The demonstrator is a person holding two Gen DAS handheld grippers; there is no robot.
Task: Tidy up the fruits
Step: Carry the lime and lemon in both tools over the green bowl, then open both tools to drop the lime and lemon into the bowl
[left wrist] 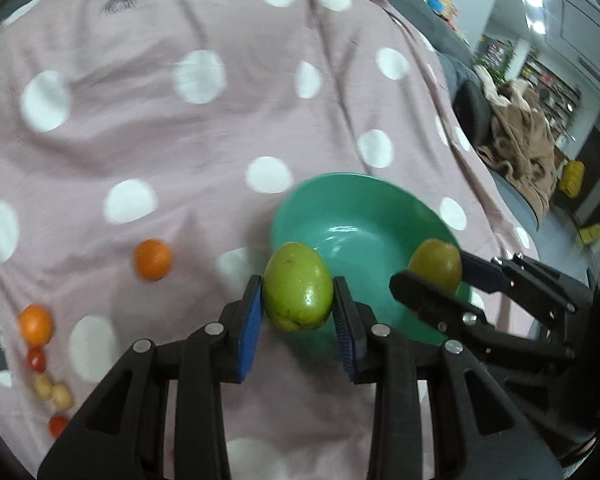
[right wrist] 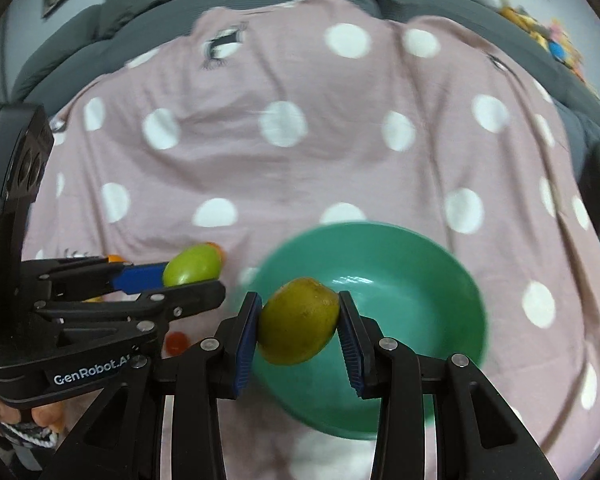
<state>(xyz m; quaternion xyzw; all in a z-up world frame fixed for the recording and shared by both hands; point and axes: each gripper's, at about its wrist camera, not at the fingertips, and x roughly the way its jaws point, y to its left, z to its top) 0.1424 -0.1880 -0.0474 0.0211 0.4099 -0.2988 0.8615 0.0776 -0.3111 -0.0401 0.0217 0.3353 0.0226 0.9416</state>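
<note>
My left gripper (left wrist: pixel 298 300) is shut on a bright green fruit (left wrist: pixel 298 286), held just left of the green bowl's (left wrist: pixel 364 208) near rim. My right gripper (right wrist: pixel 300 322) is shut on a duller olive-green fruit (right wrist: pixel 298 320), held over the bowl's (right wrist: pixel 412 280) left edge. The bowl is empty and sits on a pink cloth with white dots. In the left wrist view the right gripper (left wrist: pixel 434 276) and its fruit (left wrist: pixel 436 264) hang over the bowl's right side. In the right wrist view the left gripper (right wrist: pixel 190 274) and its fruit (right wrist: pixel 192 264) are to the left.
Loose fruit lies on the cloth at the left: two oranges (left wrist: pixel 153 259) (left wrist: pixel 36 323), small red tomatoes (left wrist: pixel 36 359) and pale yellow fruits (left wrist: pixel 54 391). A grey sofa edge (left wrist: pixel 452 40) borders the cloth on the right, with a brown blanket (left wrist: pixel 520 148) beyond.
</note>
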